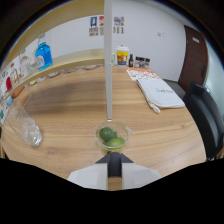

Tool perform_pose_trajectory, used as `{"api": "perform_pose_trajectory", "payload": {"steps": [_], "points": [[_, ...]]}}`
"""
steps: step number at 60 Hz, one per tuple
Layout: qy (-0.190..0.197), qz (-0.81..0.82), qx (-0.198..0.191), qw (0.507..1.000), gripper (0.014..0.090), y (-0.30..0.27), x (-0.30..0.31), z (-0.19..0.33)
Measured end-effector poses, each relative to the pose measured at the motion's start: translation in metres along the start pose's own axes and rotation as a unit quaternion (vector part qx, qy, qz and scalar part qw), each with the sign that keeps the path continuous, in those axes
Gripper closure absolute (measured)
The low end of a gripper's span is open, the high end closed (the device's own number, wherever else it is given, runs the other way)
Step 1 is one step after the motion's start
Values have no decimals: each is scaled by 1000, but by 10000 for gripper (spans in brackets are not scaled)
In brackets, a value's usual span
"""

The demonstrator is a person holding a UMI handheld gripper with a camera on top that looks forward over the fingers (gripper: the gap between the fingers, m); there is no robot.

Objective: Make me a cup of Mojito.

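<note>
Item: clear bowl (114, 131) of two limes (111, 137), at 12 o'clock just ahead of the gripper (114, 162), finger spacing not discernible; limes likely firm, light, round, slippery; grip one across its middle.

The table (75, 107), filling mid-frame, is matt, grained wood. At lower centre a clear, glossy bowl (113, 136) holds smooth-skinned limes (111, 137). Right of centre lies white cloth (159, 92); at left, clear shiny glass (26, 127).
</note>
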Motion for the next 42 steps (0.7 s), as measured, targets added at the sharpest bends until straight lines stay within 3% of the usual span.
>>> {"api": "perform_pose_trajectory", "payload": {"steps": [9,14,19,20,21,23,24,29,35,42], "points": [[5,-6,-17,1000,875,9,3,5],[1,-9,-7,1000,858,6,1,4],[5,-4,-9,1000,632,8,5,1],[6,-3,-10,1000,539,9,5,0],[8,-2,-9,1000,530,9,6,-2],[15,-1,-7,1000,411,8,8,-5],[20,-1,-5,1000,310,7,10,-7],[39,-6,20,999,192,-6,12,-27],[40,-9,68,997,188,-36,-2,-63],[3,-3,138,990,186,-78,-46,-111]]}}
